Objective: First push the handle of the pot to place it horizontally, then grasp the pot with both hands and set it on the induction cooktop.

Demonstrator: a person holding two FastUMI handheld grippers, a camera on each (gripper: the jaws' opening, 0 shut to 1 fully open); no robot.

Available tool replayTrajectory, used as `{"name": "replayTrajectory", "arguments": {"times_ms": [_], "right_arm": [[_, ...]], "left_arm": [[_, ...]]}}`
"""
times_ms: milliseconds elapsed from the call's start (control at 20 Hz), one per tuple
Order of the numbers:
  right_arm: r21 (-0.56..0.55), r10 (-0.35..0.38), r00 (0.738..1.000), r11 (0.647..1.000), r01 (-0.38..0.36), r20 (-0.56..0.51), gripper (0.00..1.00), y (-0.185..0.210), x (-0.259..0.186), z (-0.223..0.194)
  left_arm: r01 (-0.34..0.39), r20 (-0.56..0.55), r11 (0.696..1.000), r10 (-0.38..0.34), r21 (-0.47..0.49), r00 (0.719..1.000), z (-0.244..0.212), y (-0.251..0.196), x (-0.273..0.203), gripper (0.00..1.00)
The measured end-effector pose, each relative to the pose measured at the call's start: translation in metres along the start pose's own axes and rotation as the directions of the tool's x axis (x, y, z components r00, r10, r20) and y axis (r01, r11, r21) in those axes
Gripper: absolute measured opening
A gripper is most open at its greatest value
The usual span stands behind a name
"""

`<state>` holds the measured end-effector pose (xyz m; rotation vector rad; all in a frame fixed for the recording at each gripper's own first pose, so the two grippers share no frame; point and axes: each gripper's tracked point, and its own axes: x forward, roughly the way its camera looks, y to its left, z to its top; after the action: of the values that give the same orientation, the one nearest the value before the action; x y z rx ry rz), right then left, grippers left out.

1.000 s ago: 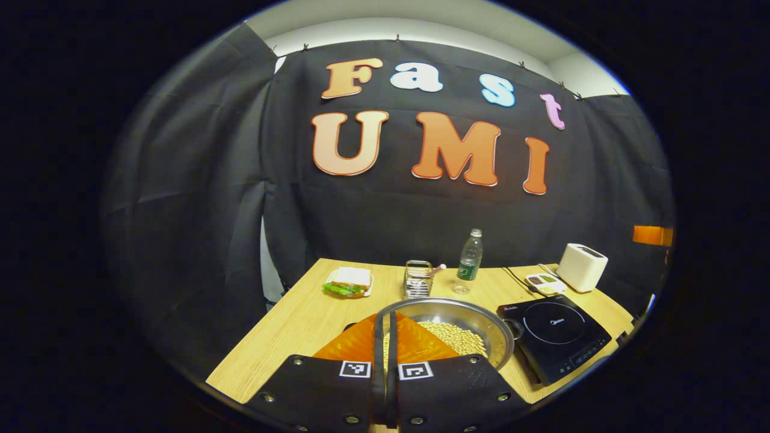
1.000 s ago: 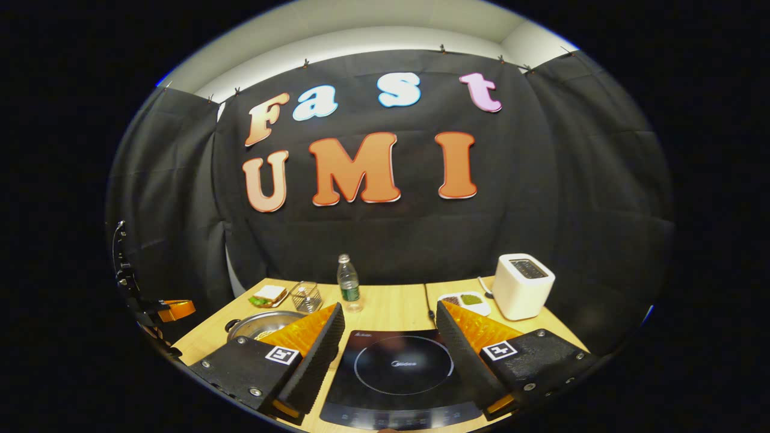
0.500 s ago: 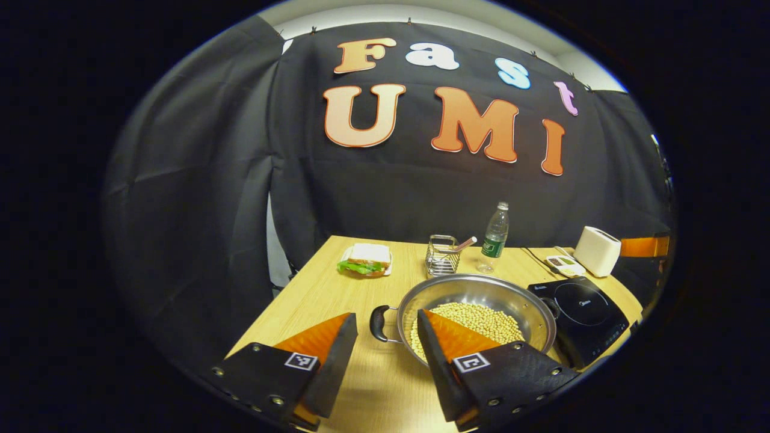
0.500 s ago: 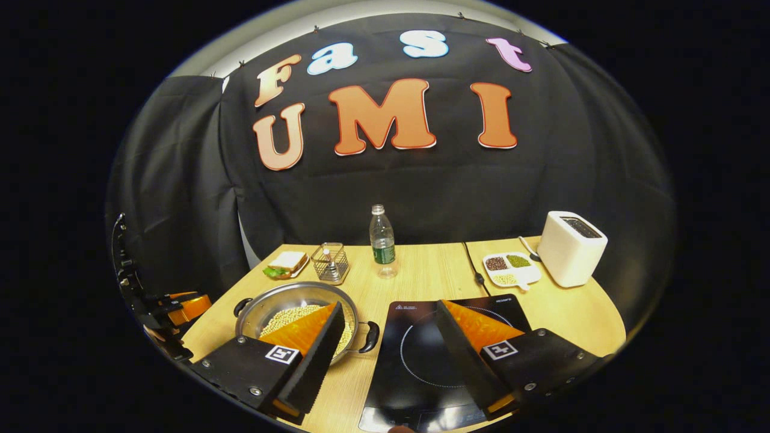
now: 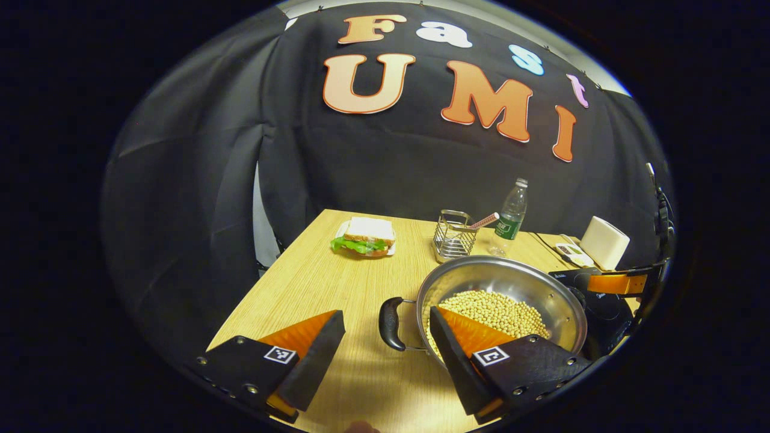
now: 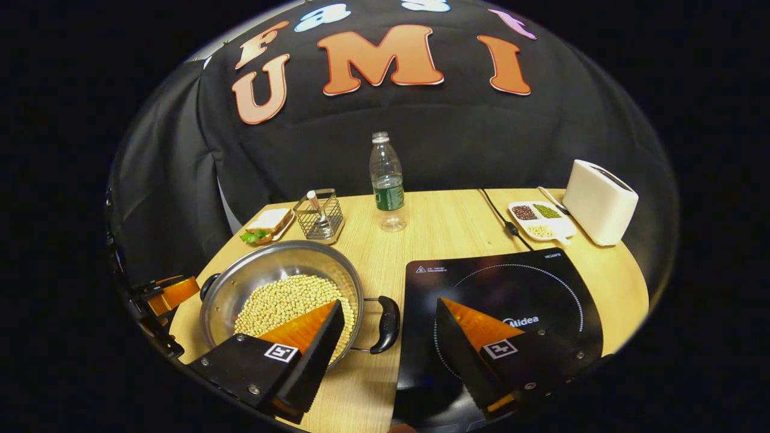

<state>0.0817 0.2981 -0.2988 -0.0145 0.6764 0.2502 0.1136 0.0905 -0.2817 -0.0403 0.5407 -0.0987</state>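
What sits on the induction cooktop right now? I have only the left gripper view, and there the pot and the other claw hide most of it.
Observer: Nothing stands on it. In the right gripper view the induction cooktop shows bare glass, and the pot is on the table beside it.
Operator: Where is the pot's far handle?
Observer: The right handle points toward the cooktop. It shows between the fingers of the open right claw. I cannot tell whether they touch.
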Motion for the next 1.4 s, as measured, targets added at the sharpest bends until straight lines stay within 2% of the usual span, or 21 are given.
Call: {"name": "replayTrajectory", "arguments": {"times_ms": [250, 450, 650, 750, 900, 1000, 1100, 1200, 1400], "right_arm": [[-0.012, 0.003, 0.998, 1.0, -0.004, -0.057, 0.96, 0.011, 0.023, -0.017], [-0.031, 0.005, 0.998, 1.0, -0.007, -0.061, 0.95, 0.015, 0.034, -0.021], [-0.053, -0.023, 0.998, 0.998, 0.019, -0.064, 0.8, 0.011, 0.04, -0.025], [-0.044, -0.021, 0.997, 0.999, 0.018, -0.069, 0.68, 0.011, 0.04, -0.026], [-0.045, -0.022, 0.997, 0.999, 0.019, -0.069, 0.62, 0.009, 0.04, -0.025], [-0.038, 0.002, 0.998, 0.999, -0.005, -0.067, 0.55, 0.009, 0.043, -0.023], [0.031, 0.015, 0.995, 0.999, -0.012, -0.103, 0.48, 0.008, 0.039, -0.024], [0.017, 0.026, 0.995, 1.0, -0.024, -0.093, 0.43, 0.007, 0.037, -0.019], [-0.018, 0.019, 1.0, 1.0, -0.019, -0.014, 0.43, 0.001, 0.006, 0.008]], "left_arm": [[0.023, -0.039, 1.0, -0.023, 0.011, 0.999, -0.014, 0.001, 0.03, 0.92], [0.046, -0.05, 0.999, -0.046, 0.003, 0.998, -0.022, -0.002, 0.043, 0.92], [0.058, -0.053, 0.998, -0.059, -0.004, 0.997, -0.026, -0.004, 0.051, 0.92], [0.108, -0.059, 0.994, -0.109, -0.024, 0.992, -0.027, -0.017, 0.052, 0.91], [0.099, -0.084, 0.995, -0.099, -0.002, 0.992, -0.03, -0.021, 0.054, 0.55], [0.074, -0.107, 0.997, -0.073, 0.002, 0.992, -0.032, -0.021, 0.05, 0.51], [0.054, -0.107, 0.998, -0.051, 0.033, 0.993, -0.031, -0.024, 0.042, 0.5], [0.045, -0.095, 0.998, -0.041, 0.041, 0.995, -0.026, -0.025, 0.034, 0.51], [0.051, -0.056, 0.998, -0.048, 0.045, 0.997, -0.009, -0.039, 0.012, 0.5]]}}
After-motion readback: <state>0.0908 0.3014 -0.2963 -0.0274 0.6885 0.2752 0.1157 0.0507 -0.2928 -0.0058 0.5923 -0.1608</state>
